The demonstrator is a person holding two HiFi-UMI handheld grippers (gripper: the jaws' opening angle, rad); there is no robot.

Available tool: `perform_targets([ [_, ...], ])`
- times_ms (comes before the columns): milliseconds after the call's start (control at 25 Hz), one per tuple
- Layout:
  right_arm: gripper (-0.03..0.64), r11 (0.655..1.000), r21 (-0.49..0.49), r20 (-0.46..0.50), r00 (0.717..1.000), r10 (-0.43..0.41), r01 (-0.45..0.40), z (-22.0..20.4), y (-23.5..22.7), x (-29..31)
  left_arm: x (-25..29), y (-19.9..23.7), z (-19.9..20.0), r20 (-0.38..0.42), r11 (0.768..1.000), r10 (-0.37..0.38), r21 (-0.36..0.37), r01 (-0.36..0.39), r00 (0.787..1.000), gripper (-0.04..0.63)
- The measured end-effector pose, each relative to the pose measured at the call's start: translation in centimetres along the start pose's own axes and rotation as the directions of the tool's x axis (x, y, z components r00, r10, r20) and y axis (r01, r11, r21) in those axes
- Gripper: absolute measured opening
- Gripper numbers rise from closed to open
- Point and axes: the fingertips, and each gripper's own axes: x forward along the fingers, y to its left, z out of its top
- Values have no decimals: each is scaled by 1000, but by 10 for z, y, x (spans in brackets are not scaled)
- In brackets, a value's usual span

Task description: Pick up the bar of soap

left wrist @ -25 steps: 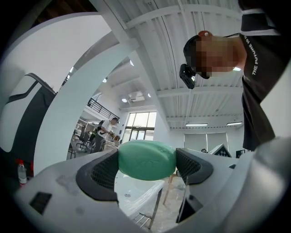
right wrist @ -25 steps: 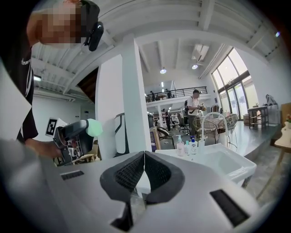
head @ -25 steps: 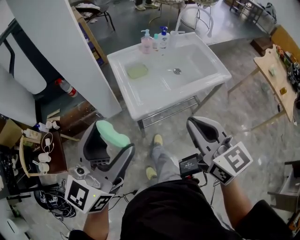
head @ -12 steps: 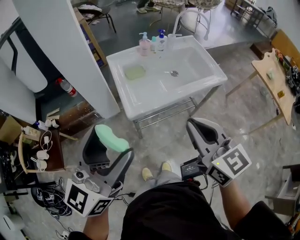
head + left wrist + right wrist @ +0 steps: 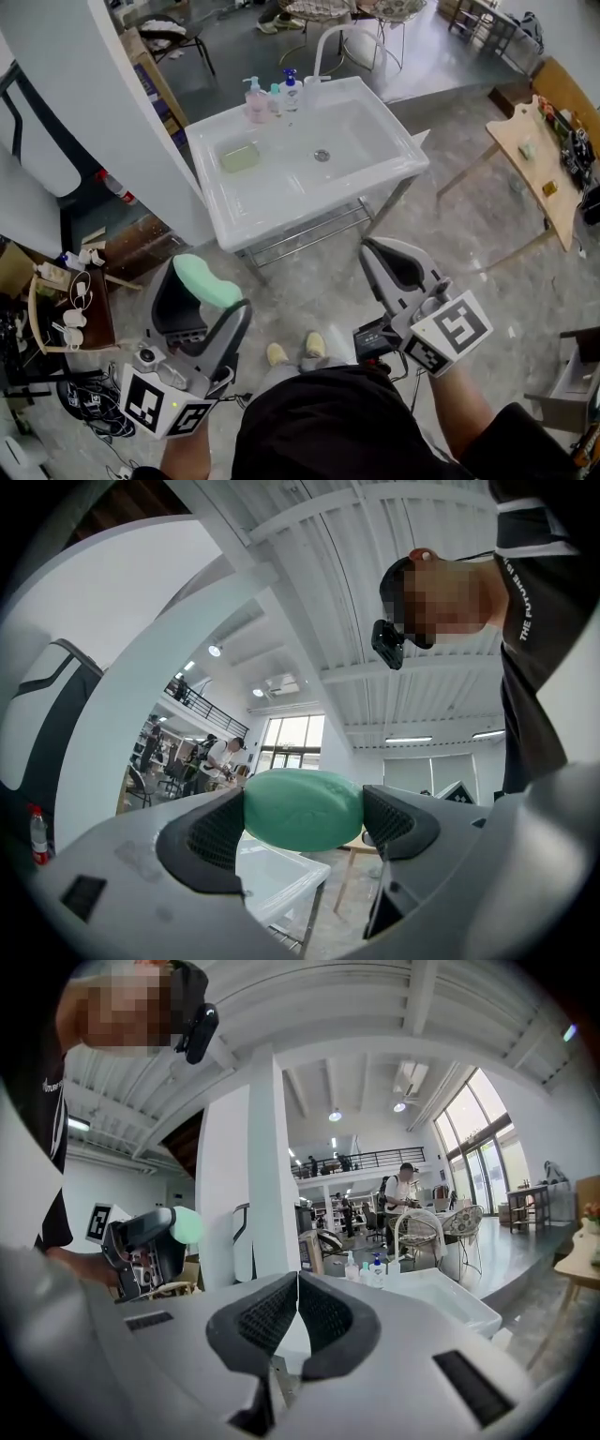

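Our left gripper's (image 5: 304, 825) jaws grip the pale green oval bar of soap (image 5: 302, 808), its long axis running from pad to pad, held in the air. Our right gripper's (image 5: 298, 1312) jaws are pressed together on nothing. The white rectangular sink (image 5: 281, 183) stands well ahead of both.

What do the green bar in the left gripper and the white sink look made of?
The green bar: likely soap; matte, waxy, uniform mint, rounded pillow shape, clamped in the left gripper. The white sink: smooth and glossy with soft highlights; glazed ceramic or moulded plastic, cannot tell which.
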Motion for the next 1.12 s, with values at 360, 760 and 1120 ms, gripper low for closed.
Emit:
perform_targets([
  [360,8,1000,17,26,1000,16,-17,-12,-23,-16,16,-27,-15,4,1000,14,12,-14,1000,384],
  [760,8,999,-4,37,999,36,-36,-9,-24,-32,10,-44,-9,20,999,35,36,-36,999,385],
  [1120,8,999,-12,39,998,39,-38,-13,-22,-40,1,-53,-12,3,998,45,46,-45,999,385],
])
